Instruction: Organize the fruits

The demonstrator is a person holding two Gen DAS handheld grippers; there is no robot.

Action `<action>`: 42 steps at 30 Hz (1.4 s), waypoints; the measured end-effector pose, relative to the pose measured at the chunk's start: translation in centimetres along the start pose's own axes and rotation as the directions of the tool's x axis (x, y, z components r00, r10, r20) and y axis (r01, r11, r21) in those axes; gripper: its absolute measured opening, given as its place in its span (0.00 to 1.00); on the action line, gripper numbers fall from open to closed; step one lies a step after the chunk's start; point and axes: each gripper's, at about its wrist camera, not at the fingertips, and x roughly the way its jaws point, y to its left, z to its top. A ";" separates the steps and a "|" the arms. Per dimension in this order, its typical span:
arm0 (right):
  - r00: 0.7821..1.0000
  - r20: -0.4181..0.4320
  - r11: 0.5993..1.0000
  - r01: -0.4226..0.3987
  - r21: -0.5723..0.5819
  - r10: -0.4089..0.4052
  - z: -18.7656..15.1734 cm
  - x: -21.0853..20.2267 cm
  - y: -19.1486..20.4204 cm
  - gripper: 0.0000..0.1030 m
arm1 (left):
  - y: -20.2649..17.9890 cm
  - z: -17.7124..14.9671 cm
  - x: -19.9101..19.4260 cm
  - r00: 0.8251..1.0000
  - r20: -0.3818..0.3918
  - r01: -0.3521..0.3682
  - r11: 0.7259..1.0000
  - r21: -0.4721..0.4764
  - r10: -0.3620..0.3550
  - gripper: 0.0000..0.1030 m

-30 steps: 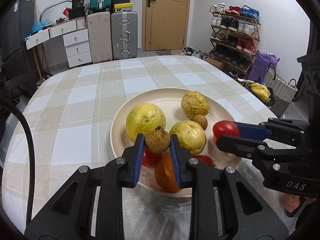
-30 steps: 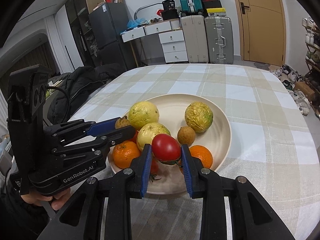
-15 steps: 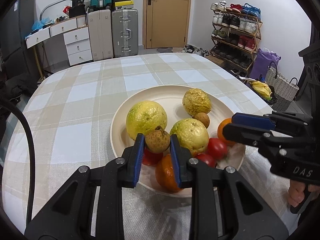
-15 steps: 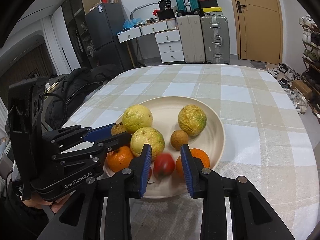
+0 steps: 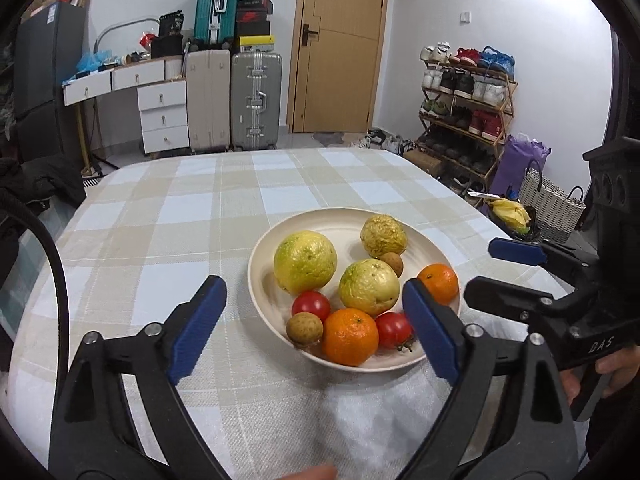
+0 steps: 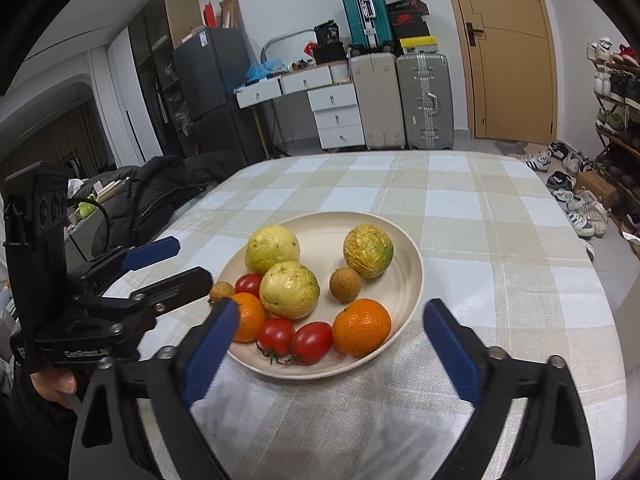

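Left wrist view: my left gripper [image 5: 312, 312] has just been opening and now stands spread wide, its blue pads well apart, with nothing pressed between them. It sits at the near edge of the cream plate [image 5: 264, 256], which rests on the checked tablecloth [image 5: 160, 240]. All the fruit lies on the plate. A small brown fruit [image 5: 305, 328] sits at the near rim, touching a red tomato [image 5: 311, 306] behind it and just beside a near orange [image 5: 351, 336]. A second tomato [image 5: 393, 330] lies to the right of that orange. Behind them stand two large yellow-green fruits [image 5: 305, 262], side by side, with a third, rougher yellow fruit [image 5: 383, 236] at the far side. A second small brown fruit [image 5: 391, 264] sits between the rough fruit and the nearer yellow one. Another orange [image 5: 438, 283] rests at the right rim.

Right wrist view: my right gripper [image 6: 328, 332] has likewise just been opening and stands at full spread, gripping nothing. Its pads flank the near rim of the plate without touching any fruit. Two tomatoes [image 6: 312, 341] lie close together at the near rim between the two oranges. My left gripper shows at the left of this view, held in a hand [image 6: 54, 384], its fingers pointing toward the plate's left edge. My right hand [image 5: 600, 372] shows in the left wrist view, gripping the handle of the right gripper.
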 end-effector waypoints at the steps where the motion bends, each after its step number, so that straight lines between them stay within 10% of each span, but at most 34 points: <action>1: 1.000 0.005 1.000 -0.004 -0.004 0.004 -0.1 -0.1 0.1 1.00 | 0.1 -0.2 -0.5 1.000 0.003 -0.007 1.000 0.000 0.007 0.99; 42: 0.972 0.228 0.998 -0.042 -0.036 0.049 -1.9 -4.4 0.9 1.00 | 0.4 -2.8 -5.4 0.994 0.107 -0.002 1.000 0.006 0.001 0.99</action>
